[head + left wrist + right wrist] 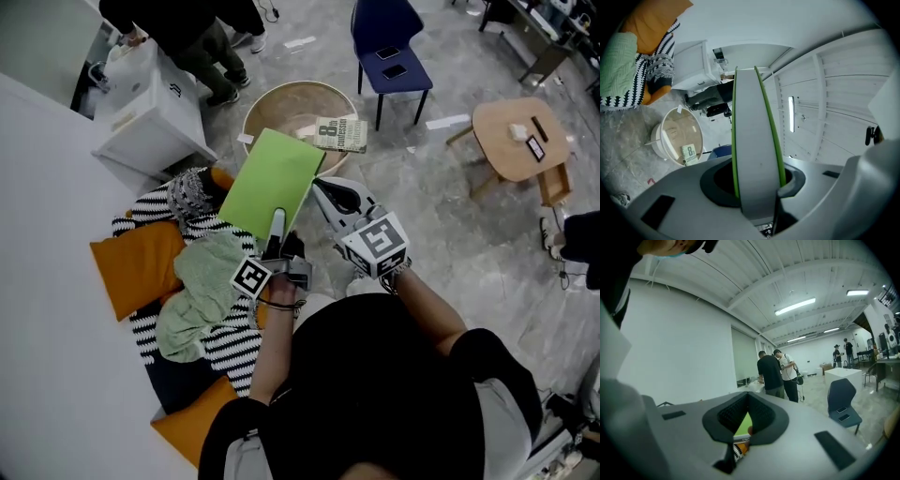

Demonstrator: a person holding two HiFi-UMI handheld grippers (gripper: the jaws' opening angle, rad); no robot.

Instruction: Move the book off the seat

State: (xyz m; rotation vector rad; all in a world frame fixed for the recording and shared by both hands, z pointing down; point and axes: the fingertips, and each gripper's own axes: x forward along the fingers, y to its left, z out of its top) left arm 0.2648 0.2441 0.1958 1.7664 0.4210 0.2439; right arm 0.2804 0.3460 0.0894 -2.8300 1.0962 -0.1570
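Grey floor (441, 246); blue chair (394, 67) upper centre, round wooden table (506, 145) upper right, white cabinet (150, 117) upper left.

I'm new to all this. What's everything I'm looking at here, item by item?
Book: one, green, held up over the seat.
Cushions: two plainly seen, orange, on the seat.
Striped throw: one, black and white, on the seat.
Knitted cloth: one, pale green, on the throw.
Basket: one, tan, round, on the floor beyond the book.
Booklet: one, pale, lying on the basket's rim.
Chair: one, dark blue, farther back.
Phones: two, dark, on the chair's seat.
Side table: one, light wood, at right.
Box: one, white, upper left.
Bystanders: at least two, dark clothes, top edge.
Left hand-held gripper: grey, clamped on the book.
Right hand-held gripper: grey, by the book's edge; grip unclear.
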